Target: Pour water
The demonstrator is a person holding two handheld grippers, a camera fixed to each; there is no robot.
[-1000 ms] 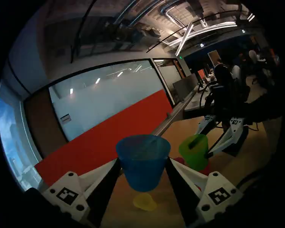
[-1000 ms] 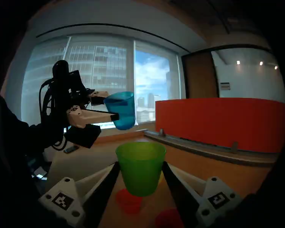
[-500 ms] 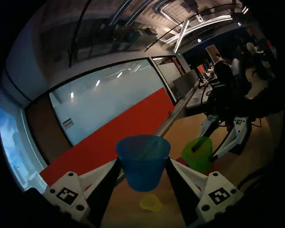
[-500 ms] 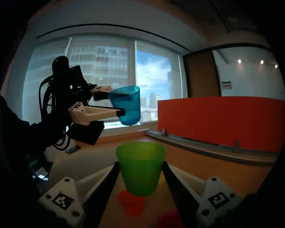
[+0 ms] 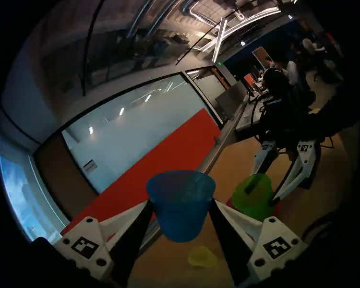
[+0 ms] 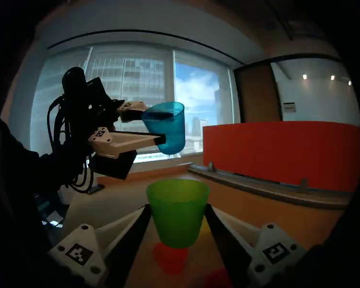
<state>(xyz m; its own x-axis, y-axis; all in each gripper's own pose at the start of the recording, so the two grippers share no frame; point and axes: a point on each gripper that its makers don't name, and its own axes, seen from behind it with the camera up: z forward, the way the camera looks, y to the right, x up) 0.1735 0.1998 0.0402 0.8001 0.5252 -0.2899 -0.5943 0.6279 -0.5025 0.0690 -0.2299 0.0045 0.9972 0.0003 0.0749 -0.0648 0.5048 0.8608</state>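
Observation:
My left gripper (image 5: 181, 211) is shut on a translucent blue cup (image 5: 181, 204), held above the wooden table. In the right gripper view that blue cup (image 6: 166, 127) hangs up and to the left, tilted toward me, with the left gripper (image 6: 153, 126) and a dark sleeve behind it. My right gripper (image 6: 178, 218) is shut on a green cup (image 6: 178, 211), held upright below and in front of the blue one. In the left gripper view the green cup (image 5: 253, 196) sits to the right, pinched by the right gripper (image 5: 259, 189).
A yellow cup (image 5: 202, 257) lies on the wooden table (image 5: 237, 163). A red cup (image 6: 170, 254) stands below the green one, another red thing (image 6: 221, 279) near it. A red partition (image 6: 285, 153) with a rail runs along the table's far side. People sit at desks in the distance.
The blue cup has risen and moved closer to the green cup, tilting more. The left gripper view has rolled further. The green cup stays put in my right gripper.

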